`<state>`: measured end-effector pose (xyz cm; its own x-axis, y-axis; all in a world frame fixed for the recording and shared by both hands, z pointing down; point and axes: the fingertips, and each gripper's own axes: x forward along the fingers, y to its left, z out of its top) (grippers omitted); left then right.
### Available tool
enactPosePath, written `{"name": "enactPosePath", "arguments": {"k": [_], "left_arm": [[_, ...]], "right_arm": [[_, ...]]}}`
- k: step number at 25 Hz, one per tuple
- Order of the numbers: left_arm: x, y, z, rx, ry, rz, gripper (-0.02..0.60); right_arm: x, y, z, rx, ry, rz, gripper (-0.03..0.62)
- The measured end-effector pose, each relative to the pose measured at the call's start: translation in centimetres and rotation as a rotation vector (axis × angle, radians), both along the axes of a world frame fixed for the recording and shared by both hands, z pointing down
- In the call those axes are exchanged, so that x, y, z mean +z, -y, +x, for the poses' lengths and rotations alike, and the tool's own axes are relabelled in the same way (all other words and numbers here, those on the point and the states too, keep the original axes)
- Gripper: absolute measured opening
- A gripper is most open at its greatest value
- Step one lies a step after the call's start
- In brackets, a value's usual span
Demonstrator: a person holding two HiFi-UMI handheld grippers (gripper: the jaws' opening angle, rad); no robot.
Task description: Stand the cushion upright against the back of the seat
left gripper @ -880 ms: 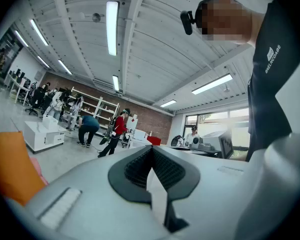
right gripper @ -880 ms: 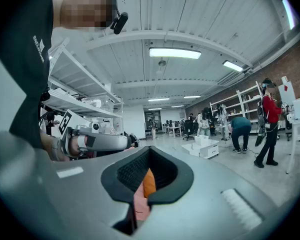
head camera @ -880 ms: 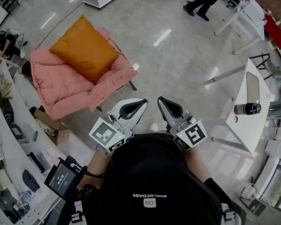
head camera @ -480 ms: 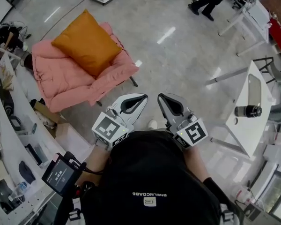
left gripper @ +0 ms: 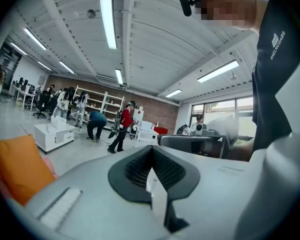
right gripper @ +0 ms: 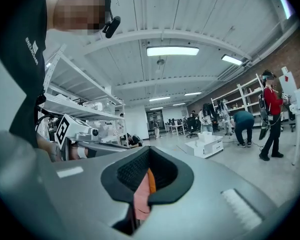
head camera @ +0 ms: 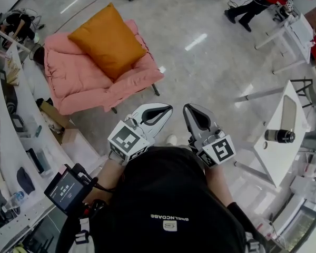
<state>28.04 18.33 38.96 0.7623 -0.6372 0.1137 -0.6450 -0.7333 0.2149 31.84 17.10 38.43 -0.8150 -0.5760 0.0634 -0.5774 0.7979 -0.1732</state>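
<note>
1. Orange cushion [head camera: 111, 40] lies slanted on the pink armchair [head camera: 76, 86], well apart from both tools.
2. Left gripper [head camera: 166, 109] and right gripper [head camera: 189, 109] are pressed together, empty (held by the chest).
3. The person should probably step closer, spread the jaws, then pinch opposite edges.

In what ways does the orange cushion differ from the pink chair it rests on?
The cushion is orange; the chair is pink. The cushion is smaller and covers only part of the chair. The cushion's cover looks smooth, while the chair's padding is quilted into puffy sections. Both look soft.
</note>
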Motion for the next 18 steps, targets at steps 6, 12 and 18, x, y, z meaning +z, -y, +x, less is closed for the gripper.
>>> {"name": "enactPosePath", "arguments": {"k": [6, 12, 18], "left_arm": [[-0.2, -0.7, -2.9, -0.038, -0.016, -0.007, 0.017], [1.5, -0.5, -9.6, -0.111, -0.053, -0.089, 0.02], [2.1, -1.3, -14.6, -0.088, -0.047, -0.075, 0.02]], "right_arm": [[-0.2, 0.2, -1.4, 0.003, 0.066, -0.042, 0.006], [0.2, 0.4, -6.7, -0.041, 0.047, -0.056, 0.006], [1.0, 1.1, -11.3, -0.031, -0.016, -0.039, 0.006]]}}
